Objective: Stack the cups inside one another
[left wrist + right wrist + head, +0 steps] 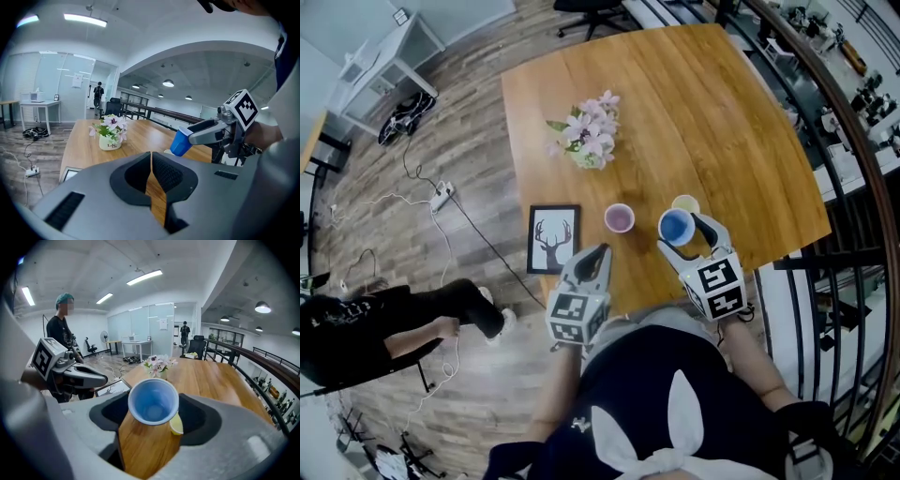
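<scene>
Closest in, the right gripper [682, 236] is grasping the blue cup [153, 401] across its side wall, one jaw on each flank just under the rim, and is holding it tilted and clear of the table [694, 112], mouth turned back toward that gripper's own camera. Its inside is showing bare blue, so it is carrying nothing. The left gripper [151, 161] is hanging beside it with its jaws pressed together on nothing. The yellow cup [685, 202] is standing on the wood just beyond and partly under the blue one, and the purple cup [620, 217] is sitting a little to the left, apart from both; each is looking empty from above, though the yellow one is half hidden. Judging by the thin walls, these cups are likely handling as very light, smooth and easily dented, so a gentle pinch on the wall near the stiffer rim is seeming the safest hold, and the taper should be helping them nest. Farther off, a small pot [591, 157] is holding pink flowers.
</scene>
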